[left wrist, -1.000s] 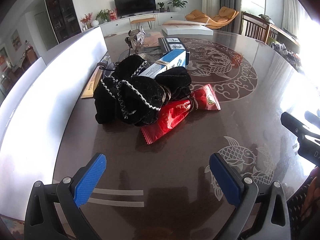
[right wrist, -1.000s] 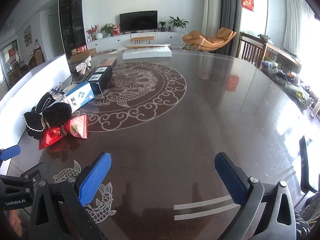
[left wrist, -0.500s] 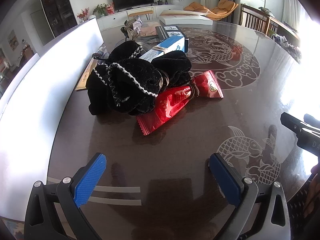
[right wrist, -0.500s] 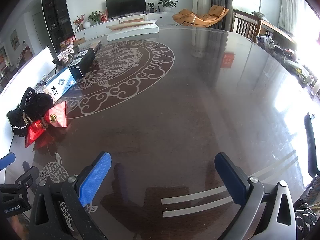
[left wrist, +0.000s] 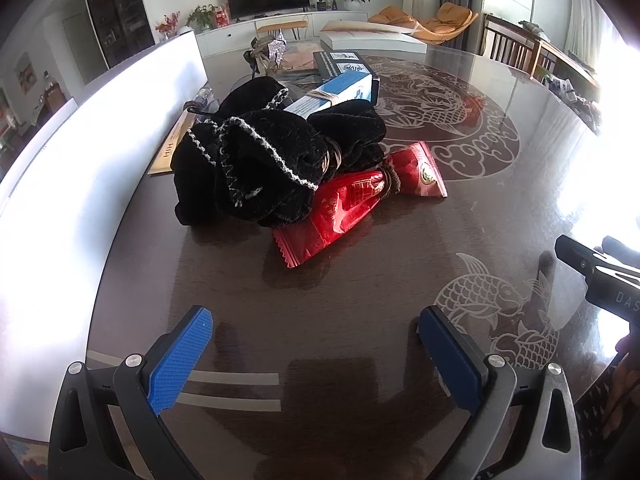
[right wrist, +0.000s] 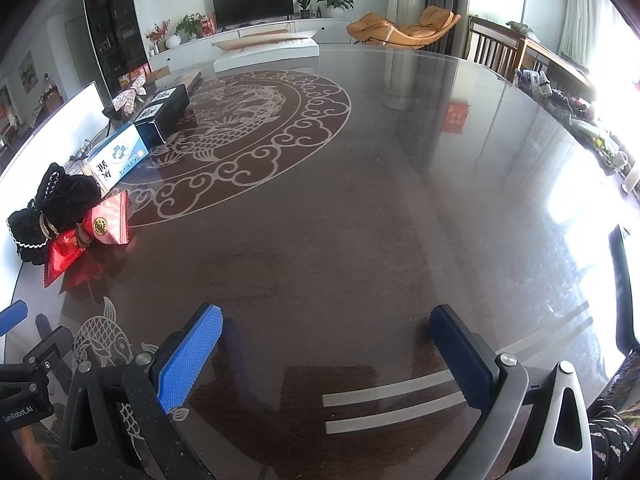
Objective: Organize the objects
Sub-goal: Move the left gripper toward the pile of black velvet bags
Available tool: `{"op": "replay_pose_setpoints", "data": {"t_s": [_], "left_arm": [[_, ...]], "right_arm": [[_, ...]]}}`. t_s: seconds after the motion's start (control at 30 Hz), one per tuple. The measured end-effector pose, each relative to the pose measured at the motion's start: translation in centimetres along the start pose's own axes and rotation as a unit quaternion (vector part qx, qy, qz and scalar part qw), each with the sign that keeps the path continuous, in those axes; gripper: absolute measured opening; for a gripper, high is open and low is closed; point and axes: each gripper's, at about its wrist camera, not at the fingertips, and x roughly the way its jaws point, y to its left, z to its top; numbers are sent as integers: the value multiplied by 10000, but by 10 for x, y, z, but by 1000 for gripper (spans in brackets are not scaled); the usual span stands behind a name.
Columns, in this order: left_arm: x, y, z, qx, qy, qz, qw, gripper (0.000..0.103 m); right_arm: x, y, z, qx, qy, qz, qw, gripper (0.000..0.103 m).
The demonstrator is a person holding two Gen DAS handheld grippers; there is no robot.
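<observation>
A black velvet pouch with white trim [left wrist: 264,160] lies in a heap on the dark round table [left wrist: 360,288], partly over a red foil packet [left wrist: 352,204]. Behind them a blue and white box [left wrist: 332,96] rests against a black box [left wrist: 340,66]. My left gripper [left wrist: 316,320] is open, just short of the red packet, nothing between its blue pads. My right gripper [right wrist: 326,320] is open over bare table. From the right wrist view the pouch [right wrist: 60,200], red packet [right wrist: 92,236] and blue box [right wrist: 120,156] sit far left.
A white panel [left wrist: 80,152] borders the table's left side. A silver bow [right wrist: 128,98] and a flat wooden plaque [left wrist: 172,148] lie near the boxes. A large white flat box [right wrist: 268,48] sits at the far edge. Wooden chairs [right wrist: 496,50] stand at the right.
My left gripper has drawn closer to the pouch and red packet. The right gripper's view has shifted over the table's middle. Both stay open.
</observation>
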Motion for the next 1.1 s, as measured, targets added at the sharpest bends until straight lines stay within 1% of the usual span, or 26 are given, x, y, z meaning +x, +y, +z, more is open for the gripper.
{"op": "replay_pose_setpoints", "data": {"t_s": [0.1, 0.47, 1.1], "left_arm": [[1, 1, 1, -29, 11, -36, 10000, 103], [7, 5, 4, -183, 89, -189, 9996, 103], [9, 5, 4, -181, 99, -211, 9996, 103]], "right_arm": [[1, 3, 0, -56, 5, -51, 10000, 103], [1, 3, -1, -91, -46, -25, 9999, 103], [1, 3, -3, -88, -176, -27, 9998, 103]]}}
